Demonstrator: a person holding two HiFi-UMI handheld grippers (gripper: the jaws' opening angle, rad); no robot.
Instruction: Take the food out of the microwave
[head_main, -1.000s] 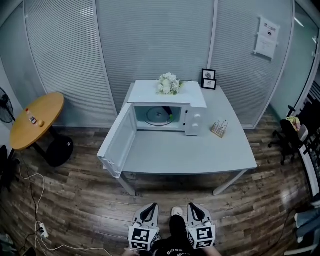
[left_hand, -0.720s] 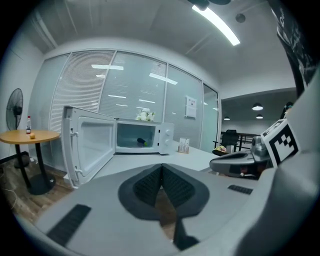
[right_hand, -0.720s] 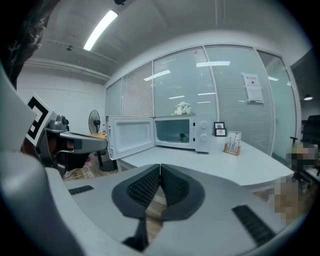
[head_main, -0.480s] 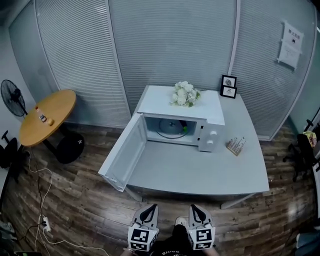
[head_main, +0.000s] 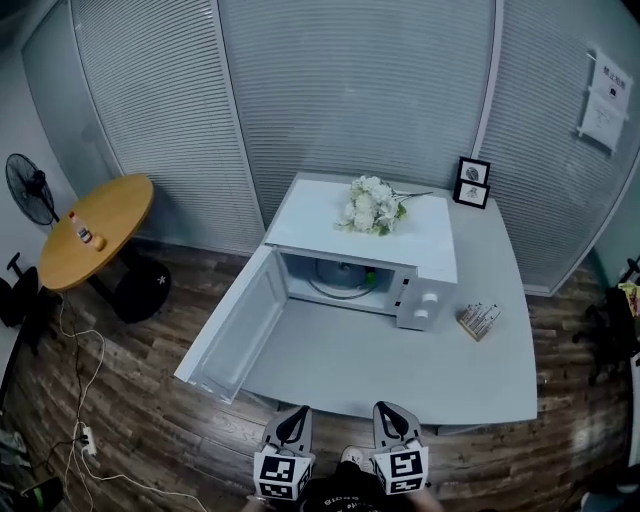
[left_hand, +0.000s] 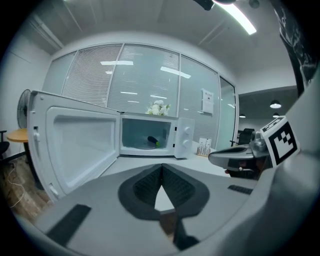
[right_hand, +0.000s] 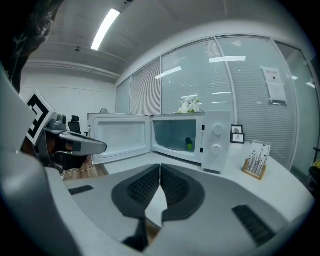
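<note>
A white microwave (head_main: 428, 272) stands on the grey table (head_main: 400, 372), its door (head_main: 235, 325) swung wide open to the left. Inside, a dark piece of food with a green end (head_main: 368, 279) lies on the glass turntable (head_main: 335, 278); it also shows in the left gripper view (left_hand: 152, 141) and the right gripper view (right_hand: 189, 145). My left gripper (head_main: 292, 425) and right gripper (head_main: 388, 420) hover side by side at the table's near edge, well short of the microwave. Both are shut, with nothing between the pads (left_hand: 150, 186) (right_hand: 172, 186).
White flowers (head_main: 372, 205) lie on top of the microwave. Two picture frames (head_main: 473, 182) stand at the back right, and a small wooden holder (head_main: 479, 321) sits right of the microwave. On the left are a round wooden table (head_main: 90, 228), a fan (head_main: 28, 190) and floor cables (head_main: 80, 400).
The table and microwave have come closer and lower in the head view. Both grippers have moved forward together up to the table's near edge, still shut.
</note>
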